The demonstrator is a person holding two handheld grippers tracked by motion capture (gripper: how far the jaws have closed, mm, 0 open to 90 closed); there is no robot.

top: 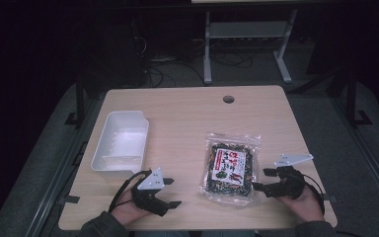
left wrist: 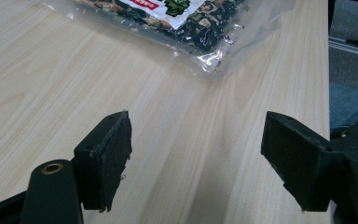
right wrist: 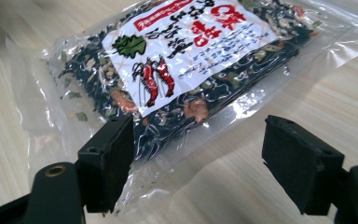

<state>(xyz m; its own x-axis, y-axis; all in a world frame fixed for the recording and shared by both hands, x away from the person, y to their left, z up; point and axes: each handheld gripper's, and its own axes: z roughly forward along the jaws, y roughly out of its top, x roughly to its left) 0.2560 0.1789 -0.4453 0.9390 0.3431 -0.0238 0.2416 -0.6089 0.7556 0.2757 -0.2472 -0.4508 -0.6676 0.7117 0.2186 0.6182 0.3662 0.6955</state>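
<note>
A clear bag of dark dried mix with a white and red label (top: 229, 168) lies flat on the wooden table (top: 187, 113), right of centre. My right gripper (top: 260, 179) rests by the bag's near right corner, jaws wide open. In the right gripper view the bag (right wrist: 191, 60) lies just ahead and its clear edge reaches in beside the left jaw of the right gripper (right wrist: 198, 158); nothing is pinched. My left gripper (top: 172, 192) sits near the front edge, left of the bag and apart from it. It is open (left wrist: 198, 154) over bare wood, with the bag's corner (left wrist: 191, 23) farther off.
An empty white plastic bin (top: 120, 140) stands at the table's left side, just beyond the left hand. A round cable hole (top: 228, 99) sits near the far edge. Dark floor, cables and a desk frame (top: 246, 29) lie beyond the table.
</note>
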